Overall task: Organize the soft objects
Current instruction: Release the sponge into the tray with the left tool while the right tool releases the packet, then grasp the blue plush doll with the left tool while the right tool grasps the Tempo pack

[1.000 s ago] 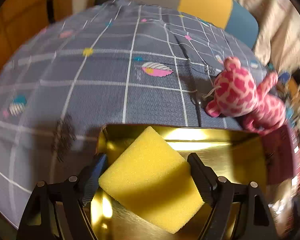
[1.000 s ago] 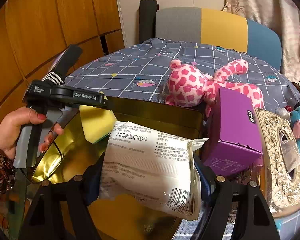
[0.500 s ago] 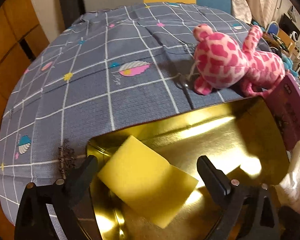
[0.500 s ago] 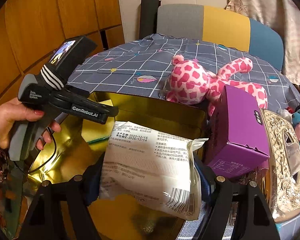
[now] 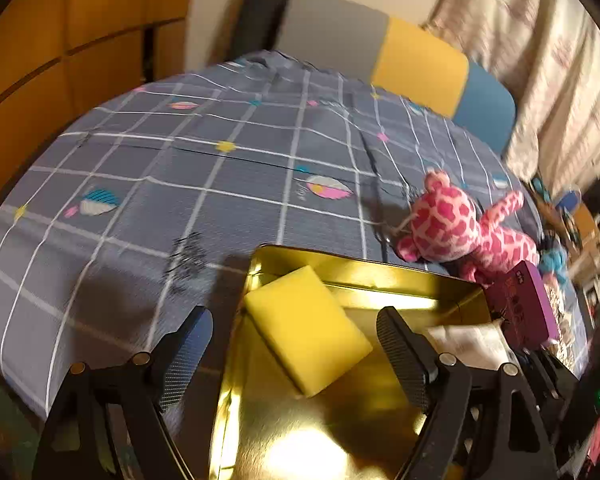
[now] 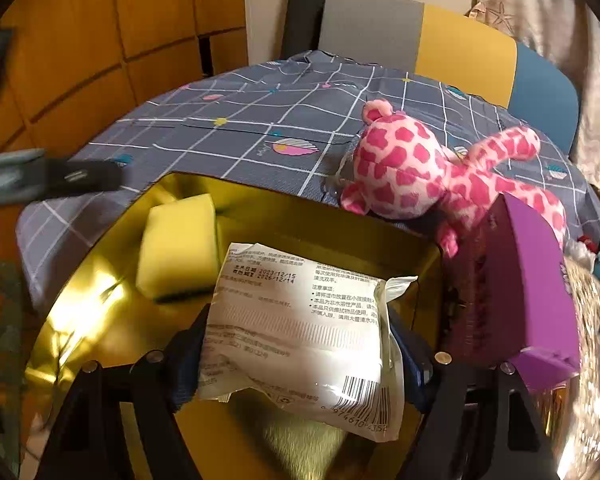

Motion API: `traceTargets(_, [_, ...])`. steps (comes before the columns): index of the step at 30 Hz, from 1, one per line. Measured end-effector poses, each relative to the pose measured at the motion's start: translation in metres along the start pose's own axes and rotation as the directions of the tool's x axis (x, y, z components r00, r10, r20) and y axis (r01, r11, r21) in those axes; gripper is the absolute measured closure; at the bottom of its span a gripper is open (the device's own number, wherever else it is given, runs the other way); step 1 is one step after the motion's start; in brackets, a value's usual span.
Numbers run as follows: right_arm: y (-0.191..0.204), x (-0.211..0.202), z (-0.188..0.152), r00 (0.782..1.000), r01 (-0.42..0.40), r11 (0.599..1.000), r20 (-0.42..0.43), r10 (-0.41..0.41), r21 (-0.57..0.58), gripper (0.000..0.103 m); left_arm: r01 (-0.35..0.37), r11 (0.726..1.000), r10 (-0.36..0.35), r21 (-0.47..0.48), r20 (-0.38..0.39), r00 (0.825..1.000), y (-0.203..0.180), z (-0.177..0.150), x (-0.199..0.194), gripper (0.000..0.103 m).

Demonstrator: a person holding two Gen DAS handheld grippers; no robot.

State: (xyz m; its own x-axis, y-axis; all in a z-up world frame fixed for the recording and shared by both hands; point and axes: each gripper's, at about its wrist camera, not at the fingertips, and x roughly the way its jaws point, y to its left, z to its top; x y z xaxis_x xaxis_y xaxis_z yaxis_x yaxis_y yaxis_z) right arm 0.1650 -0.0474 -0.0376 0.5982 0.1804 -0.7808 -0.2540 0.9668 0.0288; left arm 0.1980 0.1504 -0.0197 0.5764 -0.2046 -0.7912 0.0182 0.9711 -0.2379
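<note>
Sponge first: the yellow foam sponge block (image 5: 308, 334) lies inside the shiny gold metal tray (image 5: 340, 432), near its far left corner. The left gripper (image 5: 296, 350) hangs above it with its fingers wide apart, holding nothing. The right gripper (image 6: 296, 354) squeezes a white plastic packet with printed writing (image 6: 300, 328) between its fingers, over the tray. A pink spotted plush toy (image 6: 412, 168) lies on the grey checked cloth (image 6: 260, 120) just behind the tray, beside a purple cardboard box (image 6: 532, 280).
</note>
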Motion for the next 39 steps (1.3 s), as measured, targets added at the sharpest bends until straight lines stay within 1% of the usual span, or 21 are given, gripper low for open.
traceTargets(2, [0.005, 0.01, 0.007, 1.0, 0.0, 1.0, -0.013, 0.0, -0.014, 0.024, -0.013, 1.0, 0.014, -0.007, 0.021, 1.0, 0.003, -0.009, -0.009, 0.018])
traceTargets(5, [0.014, 0.022, 0.017, 0.999, 0.03, 0.999, -0.03, -0.032, -0.042, 0.024, -0.039, 0.999, 0.039, -0.009, 0.038, 0.999, 0.005, -0.018, -0.018, 0.018])
traceTargets(8, [0.019, 0.03, 0.024, 0.999, 0.024, 0.999, -0.035, -0.026, -0.043, 0.024, -0.041, 0.999, 0.041, -0.016, 0.037, 0.998, 0.008, -0.027, -0.024, 0.018])
traceTargets(13, [0.024, 0.046, 0.037, 0.997, 0.05, 0.998, -0.055, -0.052, -0.046, 0.022, -0.054, 0.998, 0.055, -0.038, 0.024, 0.998, 0.011, -0.038, -0.028, 0.018])
traceTargets(15, [0.025, 0.053, 0.041, 0.997, 0.04, 0.999, -0.068, -0.042, -0.034, 0.021, -0.046, 0.997, 0.047, -0.055, 0.028, 0.999, 0.013, -0.041, -0.032, 0.018])
traceTargets(17, [0.028, 0.056, 0.044, 0.997, 0.017, 1.0, -0.072, -0.019, -0.025, 0.018, -0.047, 0.997, 0.049, -0.065, 0.03, 0.998, 0.015, -0.043, -0.036, 0.018])
traceTargets(18, [0.029, 0.054, 0.045, 0.998, 0.021, 0.999, -0.066, -0.023, -0.025, 0.016, -0.05, 0.996, 0.052, -0.068, 0.029, 0.998, 0.016, -0.044, -0.037, 0.018])
traceTargets(21, [0.03, 0.039, 0.045, 1.0, 0.015, 1.0, -0.019, -0.016, -0.01, 0.006, -0.057, 0.995, 0.059, -0.076, 0.03, 0.998, 0.02, -0.046, -0.042, 0.018])
traceTargets(24, [0.025, 0.015, 0.043, 1.0, -0.015, 1.0, 0.027, 0.014, 0.021, 0.006, -0.056, 0.994, 0.061, -0.098, 0.044, 0.997, 0.023, -0.048, -0.046, 0.018])
traceTargets(27, [0.019, -0.013, 0.037, 0.996, -0.065, 0.997, 0.072, 0.061, 0.05, 0.006, -0.045, 0.994, 0.052, -0.103, 0.064, 0.997, 0.019, -0.049, -0.05, 0.018])
traceTargets(31, [0.007, -0.061, 0.025, 0.981, -0.113, 0.992, 0.167, 0.101, 0.065, 0.006, 0.0, 0.996, 0.008, -0.091, 0.09, 0.996, 0.005, -0.053, -0.054, 0.018])
traceTargets(34, [-0.007, -0.099, 0.014, 0.962, -0.113, 0.991, 0.256, 0.092, 0.07, 0.006, 0.047, 0.996, -0.04, -0.072, 0.1, 0.994, -0.012, -0.056, -0.054, 0.018])
traceTargets(36, [-0.022, -0.121, 0.006, 0.949, -0.094, 0.992, 0.308, 0.062, 0.089, 0.006, 0.078, 0.996, -0.073, -0.05, 0.106, 0.992, -0.026, -0.058, -0.056, 0.018])
traceTargets(39, [-0.055, -0.149, -0.008, 0.934, -0.035, 0.988, 0.358, -0.021, 0.15, 0.006, 0.135, 0.991, -0.134, 0.001, 0.106, 0.985, -0.053, -0.062, -0.057, 0.018])
